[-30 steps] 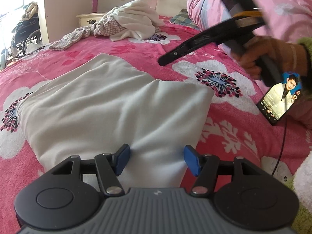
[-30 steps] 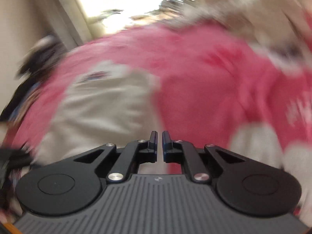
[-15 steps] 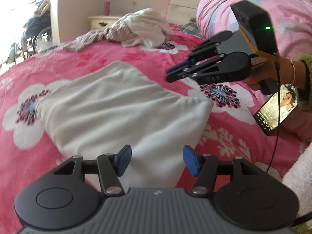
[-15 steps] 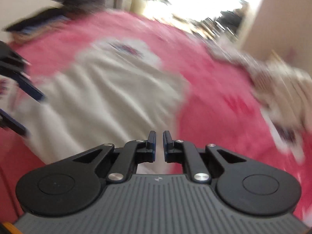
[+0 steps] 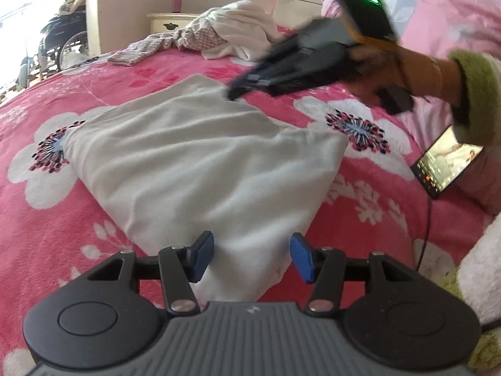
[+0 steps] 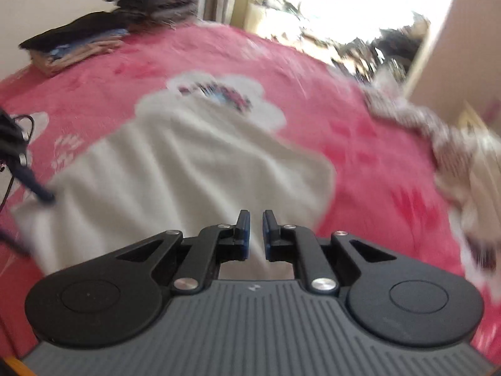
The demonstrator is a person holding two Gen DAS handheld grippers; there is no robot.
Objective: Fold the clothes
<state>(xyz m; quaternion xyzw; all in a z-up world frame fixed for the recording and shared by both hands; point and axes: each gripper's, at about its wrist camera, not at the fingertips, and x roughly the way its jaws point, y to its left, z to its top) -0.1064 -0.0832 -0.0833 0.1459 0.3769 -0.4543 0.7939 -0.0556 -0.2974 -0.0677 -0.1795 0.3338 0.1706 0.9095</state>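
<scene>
White garment [image 5: 200, 159] lies flat, folded to rectangle, on bed [image 5: 94, 235]. Left gripper [image 5: 252, 255] jaws spread at near corner. Right gripper [image 6: 254, 235] jaws nearly shut, holding nothing, at far edge. Judgement: pinch both layers, keep edges aligned, fold slowly.

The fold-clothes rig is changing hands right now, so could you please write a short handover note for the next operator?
Left gripper: open, empty, at the near corner of the white garment.
Right gripper: nearly shut, empty, over the garment's far edge.
The garment lies folded on the pink floral blanket.
A heap of unfolded clothes waits near the headboard; a folded stack sits at the bed's far corner.
Left: finish this garment, then fold the heap. Mind the phone and its cable.
</scene>
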